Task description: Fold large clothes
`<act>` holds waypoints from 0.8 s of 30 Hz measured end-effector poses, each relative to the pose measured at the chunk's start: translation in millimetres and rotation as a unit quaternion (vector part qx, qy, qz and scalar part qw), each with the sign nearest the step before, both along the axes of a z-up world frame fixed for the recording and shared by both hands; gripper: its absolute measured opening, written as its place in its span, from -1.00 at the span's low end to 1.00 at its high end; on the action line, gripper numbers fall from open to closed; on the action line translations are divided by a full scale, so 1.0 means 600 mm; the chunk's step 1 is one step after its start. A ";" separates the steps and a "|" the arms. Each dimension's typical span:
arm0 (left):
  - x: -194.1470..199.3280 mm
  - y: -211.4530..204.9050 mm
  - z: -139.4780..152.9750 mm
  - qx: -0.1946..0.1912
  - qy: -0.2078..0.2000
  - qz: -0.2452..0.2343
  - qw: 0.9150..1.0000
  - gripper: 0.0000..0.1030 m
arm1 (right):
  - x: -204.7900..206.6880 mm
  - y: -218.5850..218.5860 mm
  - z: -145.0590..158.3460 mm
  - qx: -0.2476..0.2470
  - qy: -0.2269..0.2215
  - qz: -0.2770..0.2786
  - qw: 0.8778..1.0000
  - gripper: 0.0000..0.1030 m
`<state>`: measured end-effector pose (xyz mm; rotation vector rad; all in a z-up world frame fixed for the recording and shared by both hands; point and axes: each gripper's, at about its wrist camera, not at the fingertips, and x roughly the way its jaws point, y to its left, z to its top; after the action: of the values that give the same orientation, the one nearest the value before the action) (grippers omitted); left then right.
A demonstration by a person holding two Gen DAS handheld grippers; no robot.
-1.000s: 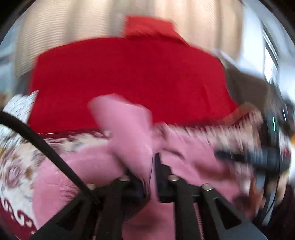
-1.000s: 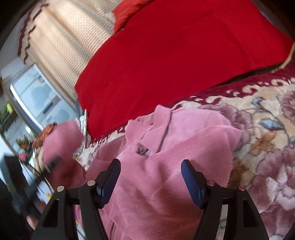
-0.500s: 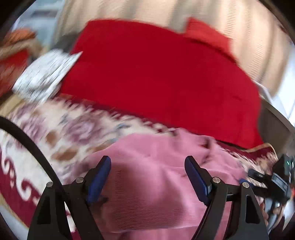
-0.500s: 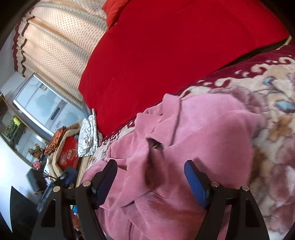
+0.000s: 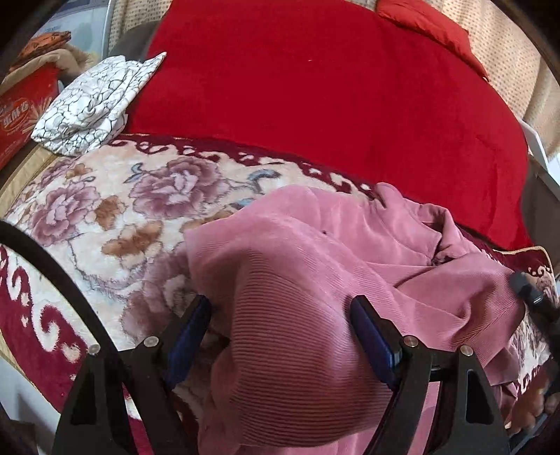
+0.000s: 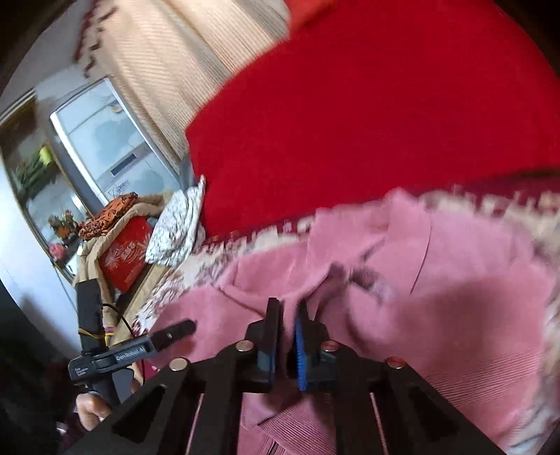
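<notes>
A large pink corduroy garment [image 5: 315,280] lies rumpled on a floral blanket [image 5: 115,217]; it also shows in the right wrist view [image 6: 455,280]. My left gripper [image 5: 280,315] is open, its jaws wide apart over a raised fold of the garment. My right gripper [image 6: 288,315] is shut on a fold of the pink garment. The left gripper's body [image 6: 115,353] shows at the lower left of the right wrist view, with the hand that holds it.
A red quilt [image 5: 332,87] covers the bed behind the blanket, with a red pillow [image 5: 430,24] beyond. A folded white patterned cloth [image 5: 91,105] lies at the far left, beside a red box [image 5: 17,119]. Curtains [image 6: 168,59] hang behind.
My left gripper let go of the pink fabric and opened a second ago, then swung left. My right gripper has closed on a fold of the garment since half a second ago.
</notes>
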<state>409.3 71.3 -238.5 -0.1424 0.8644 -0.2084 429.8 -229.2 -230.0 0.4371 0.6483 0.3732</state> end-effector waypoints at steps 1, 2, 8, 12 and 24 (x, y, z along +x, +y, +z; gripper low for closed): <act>-0.005 -0.005 0.006 0.000 -0.009 -0.004 1.000 0.60 | -0.017 -0.006 0.019 -0.014 -0.027 -0.014 0.999 -0.88; -0.010 -0.010 0.012 0.001 -0.018 -0.009 1.000 0.60 | -0.029 -0.013 0.033 -0.020 -0.043 -0.023 0.999 -0.88; -0.007 -0.044 0.006 0.045 -0.020 -0.010 0.999 0.60 | -0.027 -0.104 0.016 0.026 0.020 -0.044 0.998 -0.81; 0.018 -0.040 -0.038 0.065 0.044 0.009 0.997 0.60 | 0.015 -0.147 -0.056 0.176 0.126 -0.025 0.976 -0.47; 0.016 -0.029 -0.051 0.057 0.060 0.007 0.997 0.73 | 0.059 -0.062 -0.083 0.152 0.134 0.017 0.979 0.15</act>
<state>418.6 54.2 -269.1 -0.0542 0.9925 -0.1367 465.1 -266.6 -279.8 0.7780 0.8659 0.4535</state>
